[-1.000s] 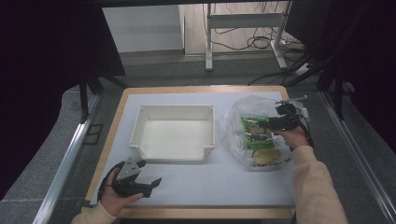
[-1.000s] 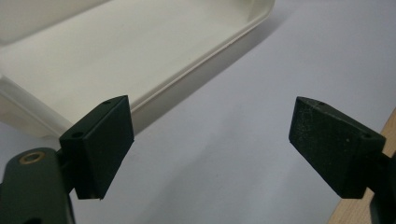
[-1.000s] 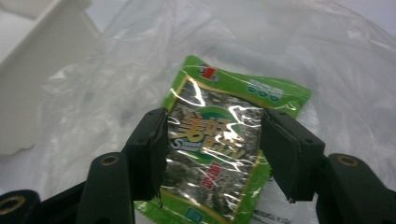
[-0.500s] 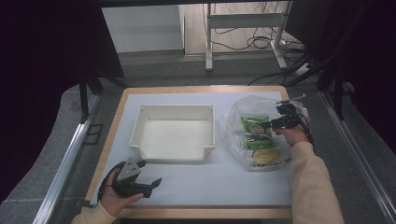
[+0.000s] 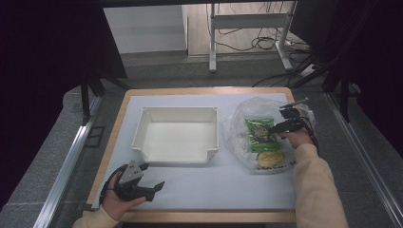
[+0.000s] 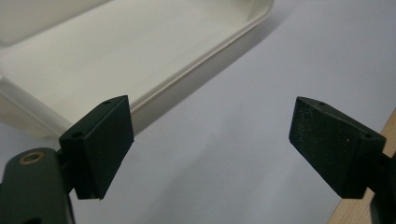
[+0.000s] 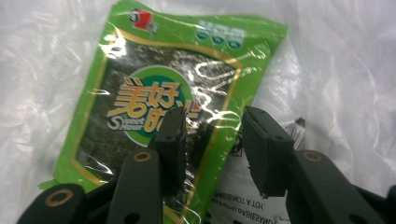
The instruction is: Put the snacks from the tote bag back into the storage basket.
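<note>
A green snack packet (image 5: 259, 134) lies inside a clear plastic bag (image 5: 242, 118) on the right of the table, with a yellow packet (image 5: 268, 158) below it. My right gripper (image 5: 273, 128) reaches into the bag from the right. In the right gripper view its jaws have just been closing and now straddle the green packet's (image 7: 154, 93) right edge; my right gripper (image 7: 213, 122) still shows a gap, pads not pressing. My left gripper (image 5: 156, 190) rests open at the front left, nothing between its fingers (image 6: 210, 144).
A white tray (image 5: 178, 110) stands mid-table, left of the bag; its near corner (image 6: 201, 60) lies just ahead of the left gripper. The wooden table edge (image 5: 190, 216) runs along the front. A metal frame and cables stand beyond the table.
The right gripper has come down and slightly nearer onto the green packet, its jaws narrower than before. The left gripper has stayed put.
</note>
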`<state>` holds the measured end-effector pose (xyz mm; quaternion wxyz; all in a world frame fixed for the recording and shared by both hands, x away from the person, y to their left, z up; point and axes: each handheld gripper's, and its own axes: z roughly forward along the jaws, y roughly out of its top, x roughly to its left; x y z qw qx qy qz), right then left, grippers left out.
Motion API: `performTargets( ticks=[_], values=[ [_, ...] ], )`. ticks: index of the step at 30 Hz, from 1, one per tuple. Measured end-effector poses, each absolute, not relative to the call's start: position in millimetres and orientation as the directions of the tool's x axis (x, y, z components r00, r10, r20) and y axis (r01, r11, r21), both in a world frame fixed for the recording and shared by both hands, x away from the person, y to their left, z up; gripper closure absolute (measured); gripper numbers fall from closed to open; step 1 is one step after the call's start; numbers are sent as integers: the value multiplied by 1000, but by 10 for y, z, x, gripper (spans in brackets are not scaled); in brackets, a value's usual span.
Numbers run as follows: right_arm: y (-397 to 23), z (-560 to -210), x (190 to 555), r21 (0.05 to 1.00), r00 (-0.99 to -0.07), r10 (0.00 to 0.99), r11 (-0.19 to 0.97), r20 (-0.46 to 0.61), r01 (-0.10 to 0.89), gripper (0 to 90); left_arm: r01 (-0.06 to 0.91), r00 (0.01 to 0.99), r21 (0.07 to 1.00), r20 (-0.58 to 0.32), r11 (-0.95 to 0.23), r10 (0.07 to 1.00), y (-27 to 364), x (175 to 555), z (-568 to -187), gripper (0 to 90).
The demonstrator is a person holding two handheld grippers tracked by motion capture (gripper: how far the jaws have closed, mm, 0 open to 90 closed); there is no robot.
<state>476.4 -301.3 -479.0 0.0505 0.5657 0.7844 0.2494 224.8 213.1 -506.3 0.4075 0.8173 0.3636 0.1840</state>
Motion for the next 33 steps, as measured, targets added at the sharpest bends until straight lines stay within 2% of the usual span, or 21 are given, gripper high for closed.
performTargets(
  ticks=[7, 10, 15, 23, 33],
  values=[
    [-3054, -4842, 4797, 404, -319, 917, 205, 238, 892, 701, 444, 668, 800, 5, -404, 744, 2129, 2249, -5064, 141],
    [-3058, -4847, 4812, 375, -293, 918, 181, 267, 909, 791, 443, 668, 800, 6, -404, 744, 2127, 2250, -5066, 141],
    [-3061, -4834, 4827, 352, -268, 922, 160, 281, 922, 868, 439, 669, 801, 12, -408, 743, 2132, 2245, -5060, 141],
    [-3052, -4806, 4813, 351, -257, 925, 151, 278, 924, 895, 438, 669, 801, 13, -408, 743, 2137, 2247, -5056, 141],
    [-3100, -4604, 4709, 423, -258, 923, 120, 287, 898, 899, 438, 666, 802, 13, -405, 746, 2138, 2247, -5052, 141]
  ],
)
